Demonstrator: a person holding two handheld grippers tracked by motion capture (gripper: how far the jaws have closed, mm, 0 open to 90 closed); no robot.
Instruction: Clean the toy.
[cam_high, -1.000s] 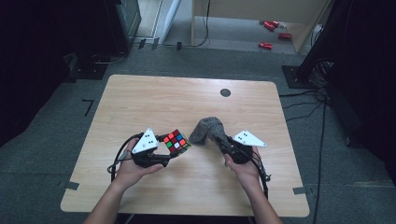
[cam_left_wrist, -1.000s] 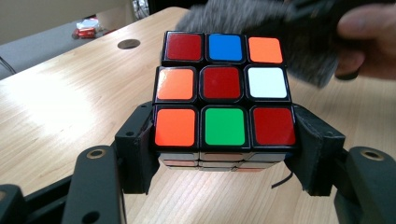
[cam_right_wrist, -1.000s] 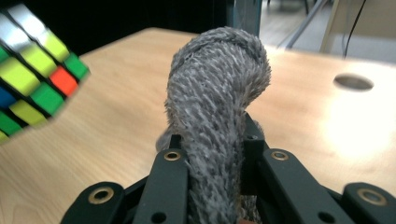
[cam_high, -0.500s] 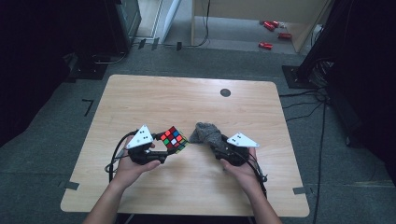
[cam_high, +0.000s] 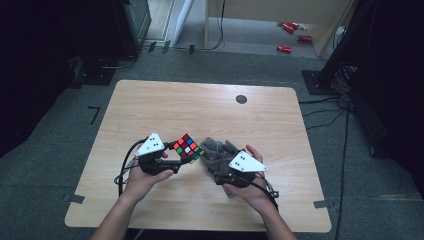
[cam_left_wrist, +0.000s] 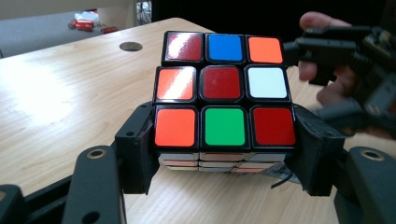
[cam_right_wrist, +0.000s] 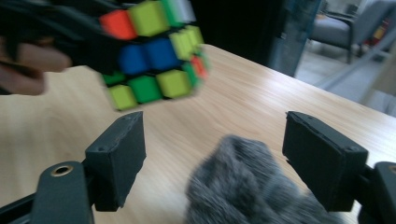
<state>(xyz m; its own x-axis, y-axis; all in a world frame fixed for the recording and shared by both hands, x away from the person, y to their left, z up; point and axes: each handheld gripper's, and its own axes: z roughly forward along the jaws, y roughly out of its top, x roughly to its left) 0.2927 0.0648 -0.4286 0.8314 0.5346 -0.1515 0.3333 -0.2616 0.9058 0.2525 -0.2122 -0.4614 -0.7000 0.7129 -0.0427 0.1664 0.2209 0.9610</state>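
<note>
tabletop (cam_high: 165, 107): we saw light wood, mostly bare; a dark round grommet (cam_high: 241, 99) sat near the far edge.
grey cloth (cam_high: 216, 152): it lay crumpled on the tabletop just right of the cube, under and ahead of the right gripper (cam_right_wrist: 212, 140). Its pile reached up between the jaws, which had just been opening and stood wide, pads off it.
cube (cam_left_wrist: 224, 100): it was held off the tabletop at front centre, left gripper (cam_left_wrist: 224, 158) clamped about halfway on its bottom layer only.
risk, cloth: we judged that a re-grip could catch only loose pile, so the cloth would slide out or drag; the open jaws sat over one edge.
risk, cube: with such a low grip, a wipe pushing on the upper layers could twist them or lever the cube out.
hard to read: the right gripper view was motion-blurred. The cube's underside and the cloth's near edge, under the right hand (cam_high: 250, 187), were hidden from us.
</note>
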